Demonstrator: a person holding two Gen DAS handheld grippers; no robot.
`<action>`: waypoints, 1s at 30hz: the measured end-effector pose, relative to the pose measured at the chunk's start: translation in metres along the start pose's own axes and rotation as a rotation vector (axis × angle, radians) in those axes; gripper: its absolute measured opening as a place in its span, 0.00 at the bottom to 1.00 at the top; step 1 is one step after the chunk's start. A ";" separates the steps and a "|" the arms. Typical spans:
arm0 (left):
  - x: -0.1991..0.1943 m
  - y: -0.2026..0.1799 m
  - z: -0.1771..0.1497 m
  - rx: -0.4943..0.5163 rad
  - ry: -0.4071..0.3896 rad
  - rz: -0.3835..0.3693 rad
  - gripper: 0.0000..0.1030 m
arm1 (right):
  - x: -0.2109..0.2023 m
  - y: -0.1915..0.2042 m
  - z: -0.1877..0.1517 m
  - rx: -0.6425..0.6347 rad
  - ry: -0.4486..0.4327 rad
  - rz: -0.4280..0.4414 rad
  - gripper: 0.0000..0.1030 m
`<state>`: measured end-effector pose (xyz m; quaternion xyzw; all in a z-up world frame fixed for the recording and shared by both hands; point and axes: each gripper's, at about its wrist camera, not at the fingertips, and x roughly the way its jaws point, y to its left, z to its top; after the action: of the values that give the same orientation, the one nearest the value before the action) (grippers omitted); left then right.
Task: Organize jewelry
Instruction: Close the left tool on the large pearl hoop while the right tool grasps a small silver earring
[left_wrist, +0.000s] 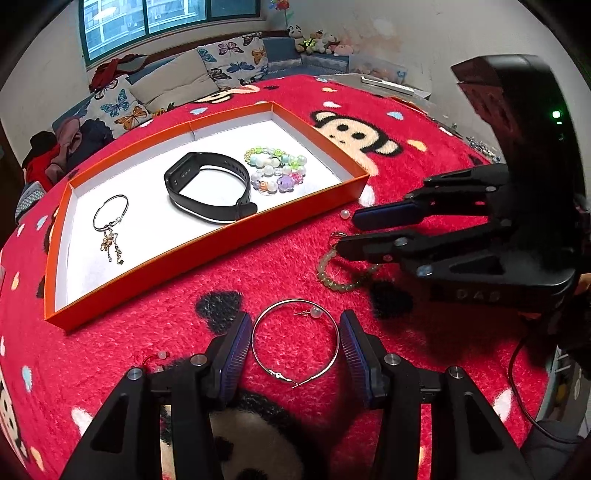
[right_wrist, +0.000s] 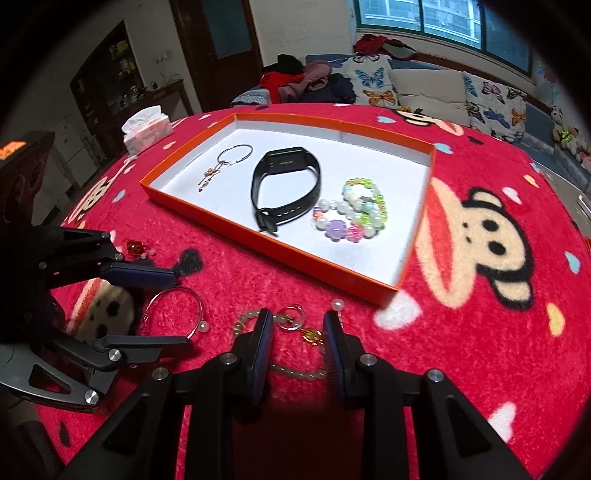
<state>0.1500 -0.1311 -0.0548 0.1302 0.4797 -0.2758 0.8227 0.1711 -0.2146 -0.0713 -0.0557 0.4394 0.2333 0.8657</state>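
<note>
An orange tray (left_wrist: 207, 249) (right_wrist: 314, 258) with a white floor holds a black wristband (left_wrist: 207, 192) (right_wrist: 284, 188), a coloured bead bracelet (left_wrist: 277, 168) (right_wrist: 354, 210) and a thin hoop with a charm (left_wrist: 110, 218) (right_wrist: 229, 157). My left gripper (left_wrist: 295, 336) (right_wrist: 173, 306) is open, its pads either side of a silver hoop earring (left_wrist: 295, 341) (right_wrist: 175, 312) lying on the red blanket. My right gripper (right_wrist: 298, 332) (left_wrist: 345, 230) is open over a pale green bead bracelet (left_wrist: 341, 273) (right_wrist: 295, 343) with a gold charm.
A loose pearl earring (left_wrist: 344, 214) (right_wrist: 337, 304) lies by the tray's near corner. A small red piece (right_wrist: 136, 247) and red-strung beads (left_wrist: 159, 358) lie near the left gripper. A tissue pack (right_wrist: 146, 129) stands at the blanket's far edge. A sofa is behind.
</note>
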 end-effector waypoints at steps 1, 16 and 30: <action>0.000 0.000 0.000 0.000 -0.001 -0.001 0.51 | 0.002 0.000 0.001 0.000 0.003 -0.001 0.30; -0.004 0.003 0.000 -0.016 -0.013 -0.011 0.51 | 0.007 0.011 0.002 -0.068 0.017 -0.035 0.20; -0.035 0.021 0.006 -0.076 -0.079 0.010 0.51 | -0.021 0.007 0.014 -0.031 -0.061 -0.019 0.20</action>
<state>0.1530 -0.1056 -0.0227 0.0905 0.4564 -0.2583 0.8467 0.1672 -0.2114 -0.0459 -0.0660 0.4088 0.2333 0.8798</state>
